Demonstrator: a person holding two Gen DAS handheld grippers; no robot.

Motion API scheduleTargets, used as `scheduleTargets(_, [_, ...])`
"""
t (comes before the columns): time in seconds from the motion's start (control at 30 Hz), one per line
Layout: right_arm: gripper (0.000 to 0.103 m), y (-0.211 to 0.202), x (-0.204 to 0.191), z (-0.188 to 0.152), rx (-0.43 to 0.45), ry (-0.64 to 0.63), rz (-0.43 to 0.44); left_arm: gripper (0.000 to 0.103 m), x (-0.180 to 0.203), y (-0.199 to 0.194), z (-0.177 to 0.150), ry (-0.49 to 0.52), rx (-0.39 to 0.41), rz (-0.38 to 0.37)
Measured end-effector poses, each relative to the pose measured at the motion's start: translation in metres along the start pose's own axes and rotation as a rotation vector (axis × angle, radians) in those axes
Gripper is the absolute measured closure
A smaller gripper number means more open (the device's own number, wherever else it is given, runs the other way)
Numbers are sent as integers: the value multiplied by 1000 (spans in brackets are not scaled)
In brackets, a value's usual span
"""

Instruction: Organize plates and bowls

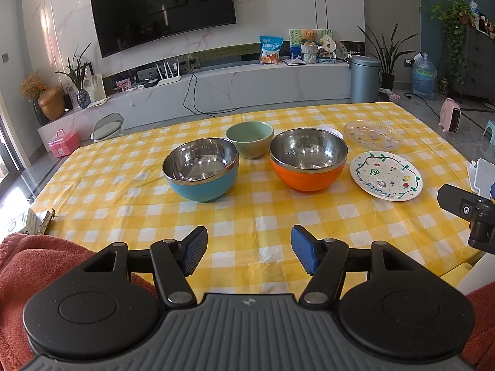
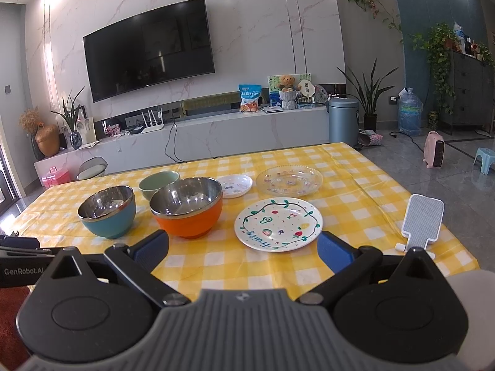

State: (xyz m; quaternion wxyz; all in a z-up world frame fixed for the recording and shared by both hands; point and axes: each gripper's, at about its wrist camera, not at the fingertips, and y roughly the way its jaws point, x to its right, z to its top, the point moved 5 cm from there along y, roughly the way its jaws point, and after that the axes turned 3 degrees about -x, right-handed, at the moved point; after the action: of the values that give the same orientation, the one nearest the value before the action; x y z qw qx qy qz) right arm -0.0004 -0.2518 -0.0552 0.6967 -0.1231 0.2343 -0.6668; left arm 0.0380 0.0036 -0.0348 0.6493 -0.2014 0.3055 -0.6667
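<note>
Yellow-checked tablecloth (image 2: 355,173) carries everything untouched: both the left gripper (image 1: 249,253) and right gripper (image 2: 243,247) hang wide and empty at its near edge, so sorting seems unstarted, likely beginning with the fruit-painted white plate (image 2: 278,224) beside the orange steel-lined bowl (image 2: 187,213).

Left gripper (image 1: 249,252) jaws apart, nothing between blue pads (image 1: 195,249), level, pointing forward. Right gripper (image 2: 243,249) spread wider, also holding nothing, level, forward.
</note>
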Motion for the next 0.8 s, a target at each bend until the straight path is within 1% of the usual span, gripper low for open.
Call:
scheduleTargets(0.4, [3,1,-1,0,-11,-6,-3,29,0,1,1,-1,-3,2])
scheduleTargets(0.5, [3,6,-4,1,-45,-18,-9,29,-3,2,3,-3,-8,1])
scheduleTargets(0.57, [3,9,-7,2,-66,-19,2,29,-4,4,6,0,-12,0])
scheduleTargets(0.7, [3,21,-18,8,-131,-35,0,29,-11,7,15,3,-21,-3])
scheduleTargets(0.8, [3,31,-28,16,-175,-20,24,29,-22,12,25,-9,-36,-18])
